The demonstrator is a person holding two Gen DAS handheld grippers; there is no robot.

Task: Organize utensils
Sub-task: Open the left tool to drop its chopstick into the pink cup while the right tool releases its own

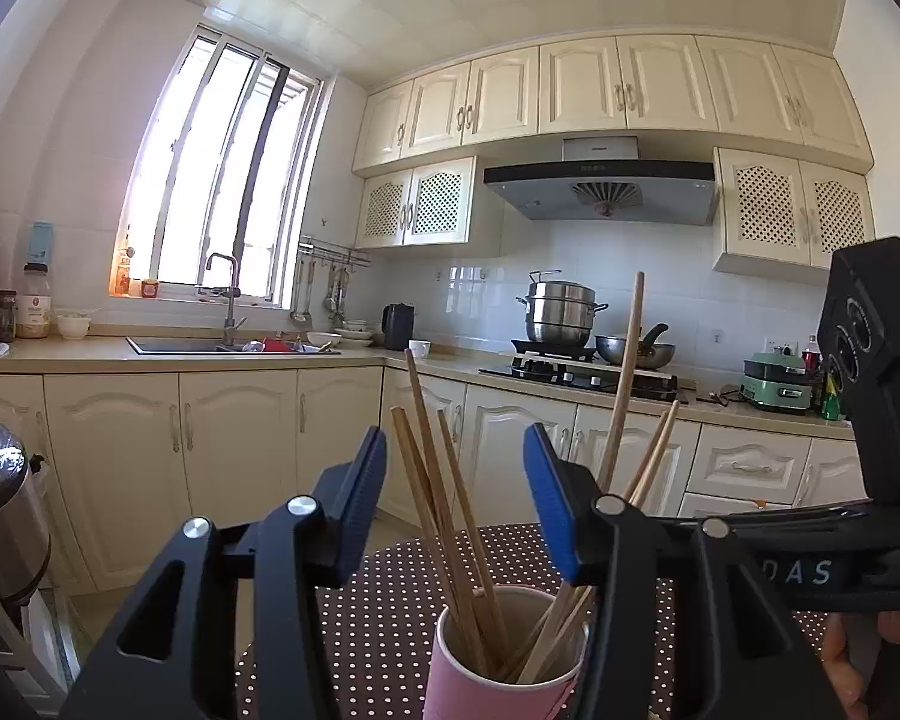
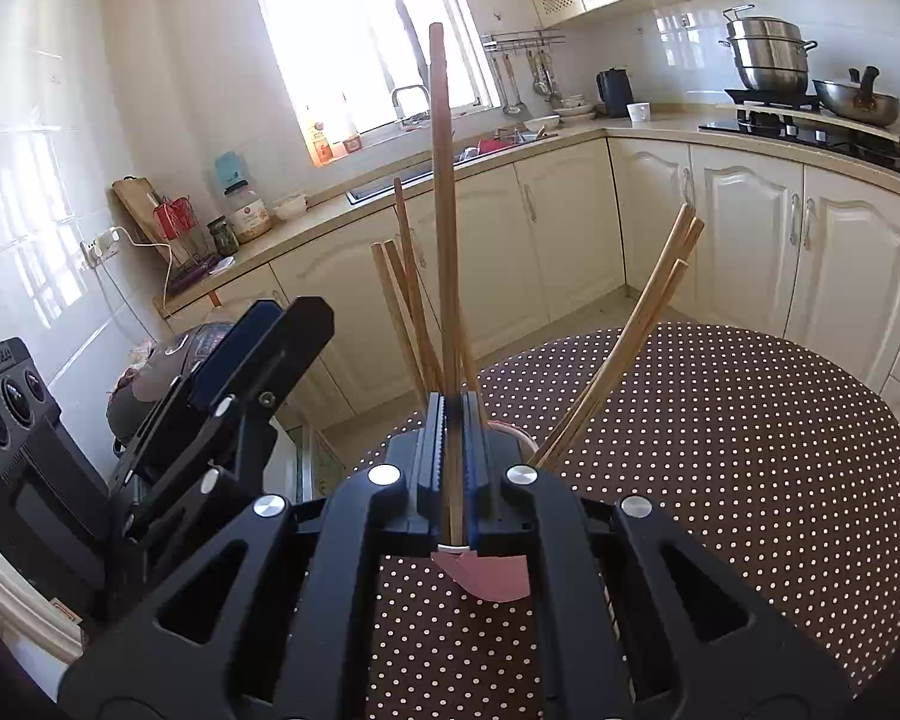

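Note:
A pink paper cup (image 1: pixel 498 654) stands on the dotted brown table (image 1: pixel 390 600) with several wooden chopsticks (image 1: pixel 444 480) in it. My left gripper (image 1: pixel 456 480) is open, its blue fingers on either side of the chopsticks above the cup. My right gripper (image 2: pixel 453 420) is shut on one long chopstick (image 2: pixel 441 210), held upright over the cup (image 2: pixel 492 576), which is mostly hidden behind the jaws. The right gripper body shows at the right edge of the left wrist view (image 1: pixel 870 396). The left gripper shows at the left of the right wrist view (image 2: pixel 258 348).
A rice cooker (image 1: pixel 0 498) stands left of the table. The kitchen counter with a sink (image 1: pixel 222 345), a stove with pots (image 1: pixel 570 324) and cabinets lies beyond. The table edge (image 2: pixel 870 408) curves on the right.

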